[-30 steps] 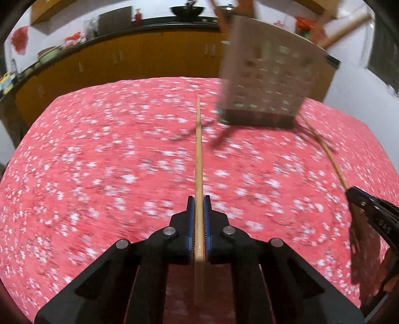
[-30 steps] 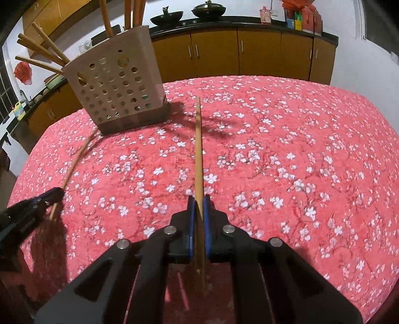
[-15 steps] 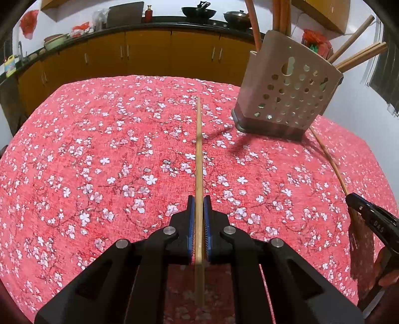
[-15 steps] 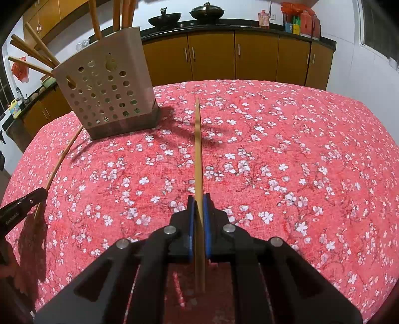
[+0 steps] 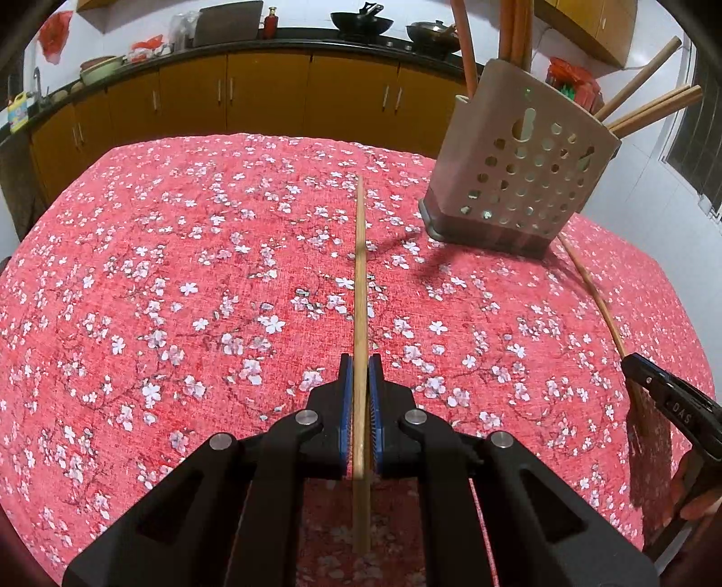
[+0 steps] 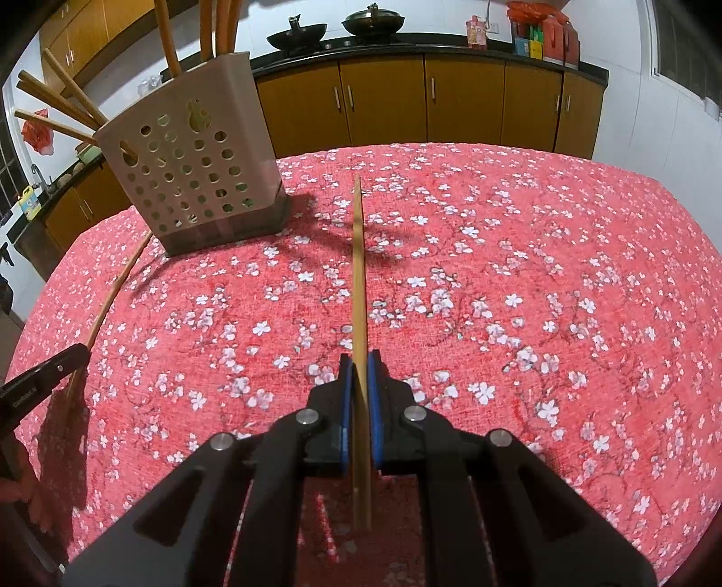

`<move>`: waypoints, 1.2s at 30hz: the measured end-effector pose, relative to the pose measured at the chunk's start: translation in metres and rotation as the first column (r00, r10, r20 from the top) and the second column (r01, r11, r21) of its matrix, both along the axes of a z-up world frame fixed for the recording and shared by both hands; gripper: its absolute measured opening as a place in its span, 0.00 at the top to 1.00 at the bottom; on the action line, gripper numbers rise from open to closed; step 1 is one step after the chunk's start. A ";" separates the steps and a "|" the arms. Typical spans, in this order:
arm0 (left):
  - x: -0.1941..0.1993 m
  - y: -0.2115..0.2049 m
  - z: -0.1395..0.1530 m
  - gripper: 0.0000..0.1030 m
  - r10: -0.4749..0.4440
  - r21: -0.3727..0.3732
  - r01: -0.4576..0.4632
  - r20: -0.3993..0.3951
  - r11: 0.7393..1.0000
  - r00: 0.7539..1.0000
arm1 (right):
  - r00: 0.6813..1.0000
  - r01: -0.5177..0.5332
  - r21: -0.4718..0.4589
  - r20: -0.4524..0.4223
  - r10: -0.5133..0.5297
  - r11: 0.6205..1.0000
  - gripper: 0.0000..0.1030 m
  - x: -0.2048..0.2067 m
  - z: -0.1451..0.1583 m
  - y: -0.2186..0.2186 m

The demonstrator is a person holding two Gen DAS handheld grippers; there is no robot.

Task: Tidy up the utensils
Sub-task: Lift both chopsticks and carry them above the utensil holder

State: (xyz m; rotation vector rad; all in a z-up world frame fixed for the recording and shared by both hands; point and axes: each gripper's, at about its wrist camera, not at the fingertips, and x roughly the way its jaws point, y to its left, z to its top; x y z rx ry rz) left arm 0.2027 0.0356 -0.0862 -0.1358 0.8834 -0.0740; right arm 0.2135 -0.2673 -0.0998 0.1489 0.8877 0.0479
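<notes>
My left gripper is shut on a wooden chopstick that points forward above the red floral tablecloth. My right gripper is shut on another wooden chopstick. A beige perforated utensil holder with several wooden utensils stands at the far right in the left wrist view and at the far left in the right wrist view. Each gripper shows in the other's view, the right one and the left one.
The tablecloth covers the whole table. Brown cabinets under a dark counter with woks run behind the table. A white wall is at the right.
The left gripper has swung so the holder moved right and closer in its view. The right gripper has come a little nearer the holder. Both stay shut on their chopsticks.
</notes>
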 end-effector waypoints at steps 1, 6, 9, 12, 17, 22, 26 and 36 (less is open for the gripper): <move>0.000 0.000 0.000 0.92 0.000 0.000 0.000 0.000 1.000 1.000 | 1.000 0.000 0.001 0.000 0.000 1.000 0.92 0.000 0.000 0.000; -0.001 -0.002 -0.001 0.92 0.000 0.007 0.000 0.000 1.000 1.000 | 1.000 0.000 -0.003 -0.001 0.000 1.000 0.92 -0.003 0.001 0.003; -0.006 -0.003 0.000 0.92 -0.004 0.017 0.004 -0.001 1.000 1.000 | 1.000 -0.004 0.007 -0.001 0.004 1.000 0.92 -0.007 0.000 0.003; -0.007 -0.005 0.001 0.92 -0.003 0.021 0.003 -0.001 1.000 1.000 | 1.000 -0.004 0.016 0.000 0.004 1.000 0.92 -0.008 0.000 0.002; -0.007 -0.005 0.001 0.93 -0.008 0.024 0.008 0.000 1.000 1.000 | 1.000 -0.008 0.024 0.005 0.008 1.000 0.92 -0.010 0.002 0.002; -0.014 -0.006 0.009 0.93 -0.014 0.041 0.013 0.017 0.999 1.000 | 0.997 -0.012 0.024 0.072 0.010 1.000 0.92 -0.022 0.020 -0.005; -0.020 -0.002 0.029 0.93 -0.016 0.037 0.014 0.067 0.999 0.998 | 0.988 -0.006 0.025 0.155 0.002 1.000 0.92 -0.030 0.049 -0.011; -0.022 0.001 0.045 0.93 -0.023 0.041 0.019 0.100 0.999 0.995 | 0.983 -0.007 0.011 0.183 0.005 1.000 0.92 -0.032 0.061 -0.014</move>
